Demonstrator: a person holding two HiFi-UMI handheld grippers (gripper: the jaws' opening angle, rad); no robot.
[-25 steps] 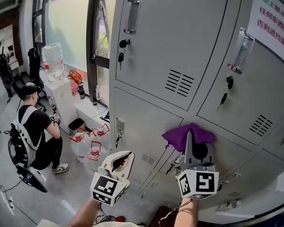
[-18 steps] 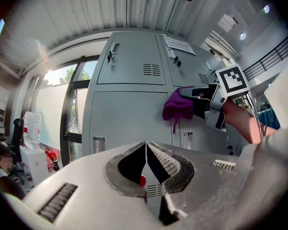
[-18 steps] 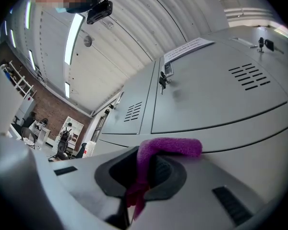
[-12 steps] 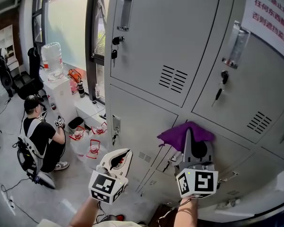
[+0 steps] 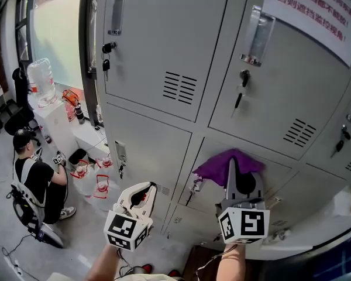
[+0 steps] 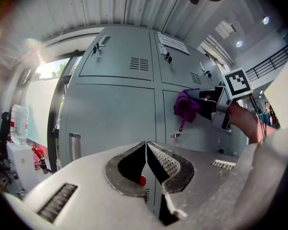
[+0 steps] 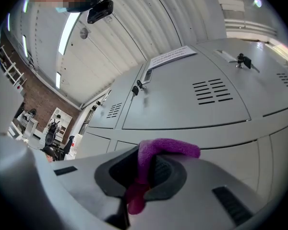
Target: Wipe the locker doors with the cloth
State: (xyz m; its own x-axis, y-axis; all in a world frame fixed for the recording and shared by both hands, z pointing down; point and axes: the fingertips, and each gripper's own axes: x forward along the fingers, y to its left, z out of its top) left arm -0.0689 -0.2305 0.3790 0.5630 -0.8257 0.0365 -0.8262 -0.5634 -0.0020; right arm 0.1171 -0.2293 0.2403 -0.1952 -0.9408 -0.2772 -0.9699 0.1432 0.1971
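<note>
jaws on my right gripper (image 5: pixel 238 177) are pinched on the purple cloth (image 5: pixel 229 164) — it's against a locker door (image 5: pixel 281 177), lower right of the head view; my left gripper (image 5: pixel 138 195) (lower left) is closed on nothing.

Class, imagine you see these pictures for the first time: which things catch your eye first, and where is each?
The purple cloth stands out most, clamped in the right tool and held at a lower door of the grey lockers that fill the head view. A white notice with red print sits at upper right, and a person crouches on the floor at far left.
</note>
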